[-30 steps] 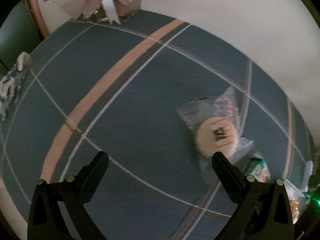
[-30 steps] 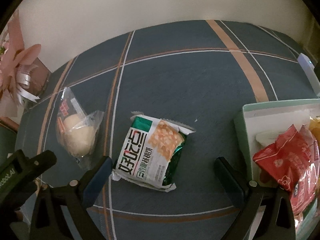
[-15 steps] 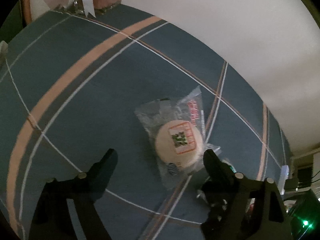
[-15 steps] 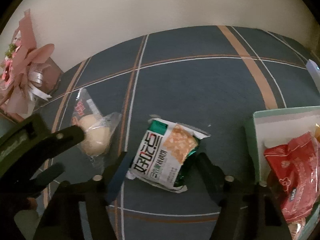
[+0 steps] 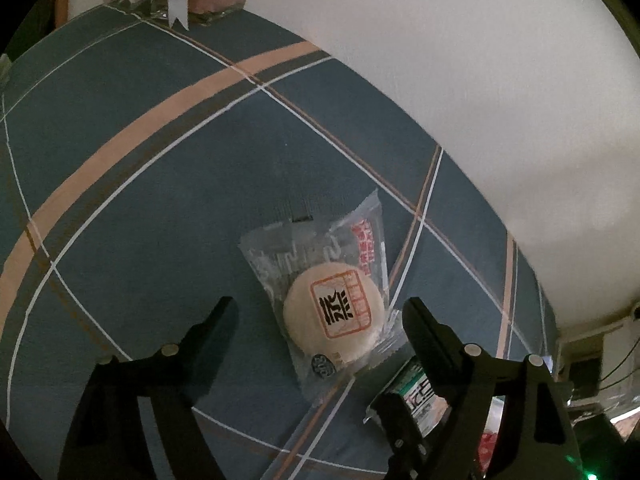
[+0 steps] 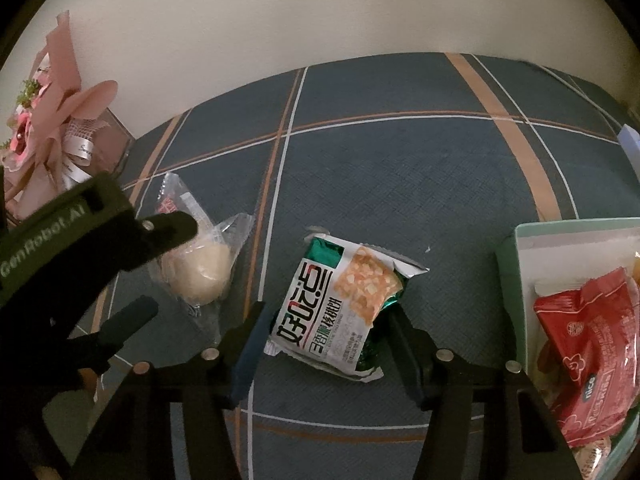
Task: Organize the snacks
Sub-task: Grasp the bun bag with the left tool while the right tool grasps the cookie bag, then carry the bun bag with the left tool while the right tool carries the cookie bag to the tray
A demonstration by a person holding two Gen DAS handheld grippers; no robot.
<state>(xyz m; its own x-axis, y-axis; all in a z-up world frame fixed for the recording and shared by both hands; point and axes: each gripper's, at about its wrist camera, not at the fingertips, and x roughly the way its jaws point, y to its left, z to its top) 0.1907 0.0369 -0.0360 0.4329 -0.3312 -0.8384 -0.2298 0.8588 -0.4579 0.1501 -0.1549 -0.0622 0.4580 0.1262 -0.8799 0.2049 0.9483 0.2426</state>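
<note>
Two snack packets lie loose on the blue plaid tablecloth (image 6: 400, 168); a clear-wrapped round pastry (image 5: 334, 312) with a red stamp on its top, and just beside it a green-and-white walnut cake packet (image 6: 340, 312) printed with a golden biscuit; the two are near each other but apart in the right wrist view. At the right edge stands a pale green tray (image 6: 506, 280) with a white floor; in it a red snack bag (image 6: 596, 360) lies on top, an orange packet shows at the far edge, and another small wrapped item peeks out under the red bag, too cropped to name.

Over the pastry hangs the left gripper (image 5: 320, 322), jaws spread and closing, the pastry between them in that view; whether the pads touch the wrapper cannot be told. Straddling the lower half of the walnut cake packet is the right gripper (image 6: 326, 344), jaws narrowing; its fingers (image 6: 248, 344) sit just outside the packet's edges, with contact not clear.

At the far left corner, against the wall, stands a pink wrapped bouquet (image 6: 56, 120) with white ribbon.
</note>
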